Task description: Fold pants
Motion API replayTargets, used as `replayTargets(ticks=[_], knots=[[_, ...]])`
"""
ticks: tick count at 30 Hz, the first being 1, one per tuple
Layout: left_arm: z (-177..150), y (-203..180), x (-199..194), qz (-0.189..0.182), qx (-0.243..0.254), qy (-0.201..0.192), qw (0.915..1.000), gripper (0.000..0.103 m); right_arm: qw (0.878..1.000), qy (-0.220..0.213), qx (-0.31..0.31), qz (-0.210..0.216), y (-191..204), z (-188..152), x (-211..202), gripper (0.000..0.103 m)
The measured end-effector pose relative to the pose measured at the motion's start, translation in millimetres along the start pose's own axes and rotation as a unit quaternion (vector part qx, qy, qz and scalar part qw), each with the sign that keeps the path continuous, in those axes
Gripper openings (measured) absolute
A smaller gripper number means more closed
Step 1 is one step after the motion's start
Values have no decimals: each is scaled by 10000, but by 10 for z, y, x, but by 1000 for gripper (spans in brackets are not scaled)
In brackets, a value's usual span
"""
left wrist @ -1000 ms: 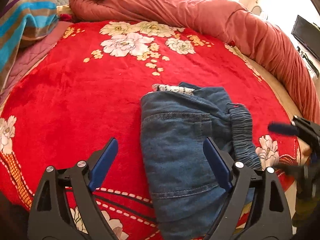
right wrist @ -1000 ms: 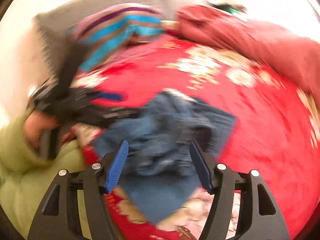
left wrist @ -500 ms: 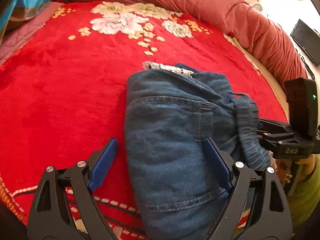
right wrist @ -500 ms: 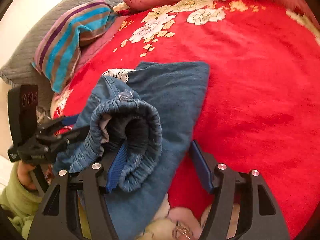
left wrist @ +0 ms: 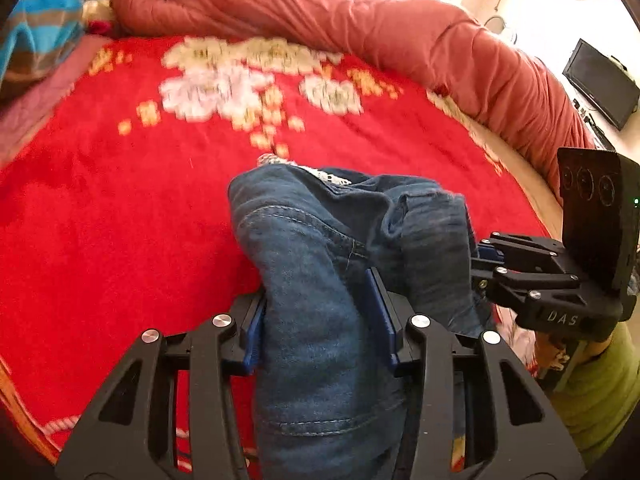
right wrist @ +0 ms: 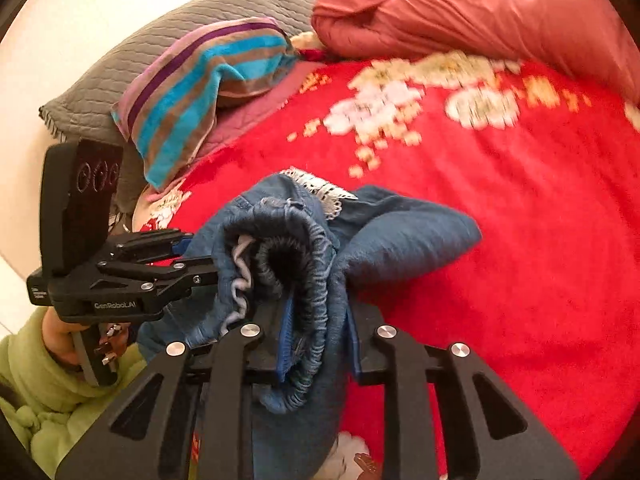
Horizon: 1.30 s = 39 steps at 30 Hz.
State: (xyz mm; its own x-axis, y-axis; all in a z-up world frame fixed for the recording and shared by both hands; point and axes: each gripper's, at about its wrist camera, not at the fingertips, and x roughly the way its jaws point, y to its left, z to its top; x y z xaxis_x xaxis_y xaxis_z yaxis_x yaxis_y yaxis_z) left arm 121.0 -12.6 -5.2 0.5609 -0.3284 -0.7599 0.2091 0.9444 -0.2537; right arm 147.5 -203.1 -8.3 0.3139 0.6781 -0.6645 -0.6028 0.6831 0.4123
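Folded denim pants (left wrist: 320, 264) bunched on red floral blanket (left wrist: 120, 208), elastic waistband rolled. Left gripper (left wrist: 320, 320) and right gripper (right wrist: 316, 332) just closed, now both clamping denim; earlier jaws wide.

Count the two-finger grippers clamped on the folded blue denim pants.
2. The left gripper pinches the folded blue denim pants on their left part; the right gripper pinches the gathered elastic waistband on their right. Neither is hidden.

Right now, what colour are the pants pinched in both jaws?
Blue denim pants, with a white lace trim; clearest in the left wrist view.
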Motion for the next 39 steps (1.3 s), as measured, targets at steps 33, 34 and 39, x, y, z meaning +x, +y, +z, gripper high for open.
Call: replayTargets(ticks=[33, 34, 39], knots=[[-52, 128, -485, 769, -67, -650, 9949, 93, 9795, -798, -420, -1802, 231, 118, -506, 98], [-68, 118, -541, 770, -95, -700, 9945, 93, 9783, -877, -463, -1818, 282, 106, -571, 98], [-240, 32, -820, 889, -109, -912, 9918, 93, 9708, -1184, -708, -1961, 506, 20, -832, 98]])
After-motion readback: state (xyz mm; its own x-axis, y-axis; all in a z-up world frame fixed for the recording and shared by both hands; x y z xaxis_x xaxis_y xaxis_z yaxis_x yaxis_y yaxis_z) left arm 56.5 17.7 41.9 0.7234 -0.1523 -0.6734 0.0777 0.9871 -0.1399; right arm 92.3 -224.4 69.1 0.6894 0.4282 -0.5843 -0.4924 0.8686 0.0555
